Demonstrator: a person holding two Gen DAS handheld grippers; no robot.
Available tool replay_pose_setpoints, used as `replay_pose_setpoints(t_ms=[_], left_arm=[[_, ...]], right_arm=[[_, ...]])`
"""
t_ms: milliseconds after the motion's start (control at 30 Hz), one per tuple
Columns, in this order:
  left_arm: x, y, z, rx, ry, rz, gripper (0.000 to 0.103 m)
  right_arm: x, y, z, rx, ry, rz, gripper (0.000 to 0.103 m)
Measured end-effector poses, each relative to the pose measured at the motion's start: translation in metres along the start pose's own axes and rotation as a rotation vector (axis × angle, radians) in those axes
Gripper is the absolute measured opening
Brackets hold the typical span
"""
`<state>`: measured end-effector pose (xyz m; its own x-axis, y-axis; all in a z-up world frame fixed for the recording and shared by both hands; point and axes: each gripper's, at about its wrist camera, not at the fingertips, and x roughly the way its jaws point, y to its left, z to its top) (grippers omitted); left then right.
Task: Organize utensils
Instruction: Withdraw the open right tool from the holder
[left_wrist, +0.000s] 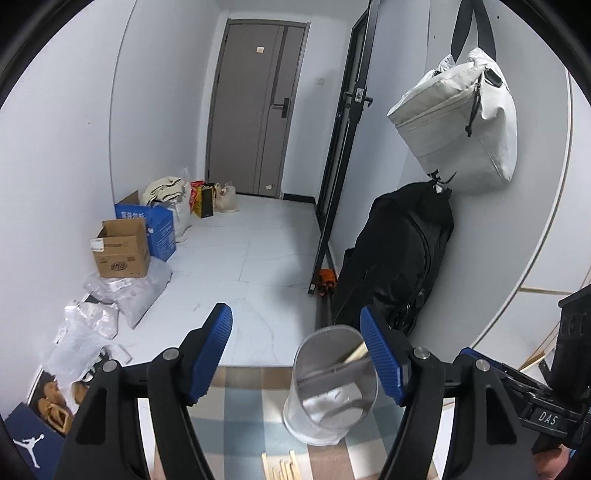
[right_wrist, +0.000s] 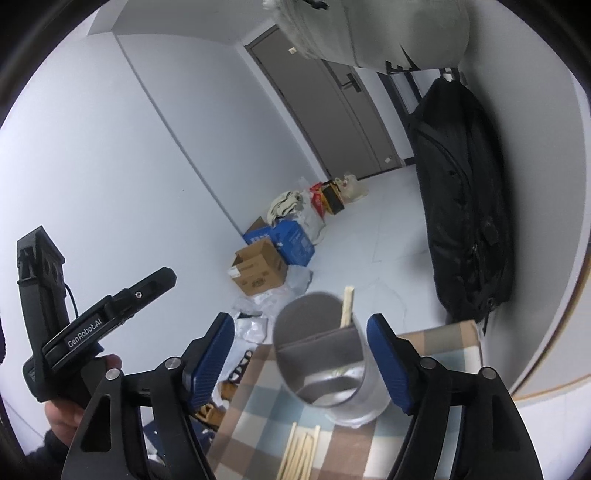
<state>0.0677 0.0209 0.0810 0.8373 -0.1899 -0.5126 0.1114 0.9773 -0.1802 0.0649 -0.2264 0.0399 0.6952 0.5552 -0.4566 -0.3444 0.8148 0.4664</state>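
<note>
A metal utensil cup (left_wrist: 332, 387) with an inner divider stands on a checked cloth (left_wrist: 251, 413); it shows in the right wrist view too (right_wrist: 332, 369). One wooden stick (right_wrist: 347, 306) stands in it, also seen in the left wrist view (left_wrist: 356, 354). Several wooden sticks (right_wrist: 299, 454) lie on the cloth in front of the cup, and their ends show in the left wrist view (left_wrist: 282, 467). My left gripper (left_wrist: 295, 350) is open and empty, above the cup's left side. My right gripper (right_wrist: 301, 354) is open and empty, with the cup between its fingers.
The cloth (right_wrist: 424, 350) covers a small table by a white wall. A black bag (left_wrist: 399, 258) and a white bag (left_wrist: 461, 122) hang to the right. Cardboard boxes (left_wrist: 122, 247) and plastic bags (left_wrist: 92, 325) sit on the floor at left. A grey door (left_wrist: 258, 107) stands behind.
</note>
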Motion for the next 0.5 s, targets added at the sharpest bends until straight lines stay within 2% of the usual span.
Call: replay_pose_setpoints(t_ms=[133,267,400,467,500], left_arm=[[-0.011,-0.002,-0.007,0.002,0.02,0.022,0.07],[-0.017,0.001,-0.016,-0.007,0.059,0.008,0.071],[-0.024,0.003,-0.024,-0.018,0.063,0.004,0.071],[-0.026,0.005,-0.029,-0.025,0.068,0.003,0.074],[-0.026,0.006,-0.031,-0.028,0.07,0.005,0.079]], right_arm=[[-0.014,0.011,-0.011,-0.008,-0.008,0.004,0.082],[-0.023,0.02,-0.019,-0.018,-0.011,0.005,0.086],[-0.031,0.029,-0.029,-0.032,-0.012,0.003,0.092],[-0.033,0.031,-0.033,-0.038,-0.013,0.0,0.095],[-0.033,0.033,-0.036,-0.043,-0.011,-0.003,0.095]])
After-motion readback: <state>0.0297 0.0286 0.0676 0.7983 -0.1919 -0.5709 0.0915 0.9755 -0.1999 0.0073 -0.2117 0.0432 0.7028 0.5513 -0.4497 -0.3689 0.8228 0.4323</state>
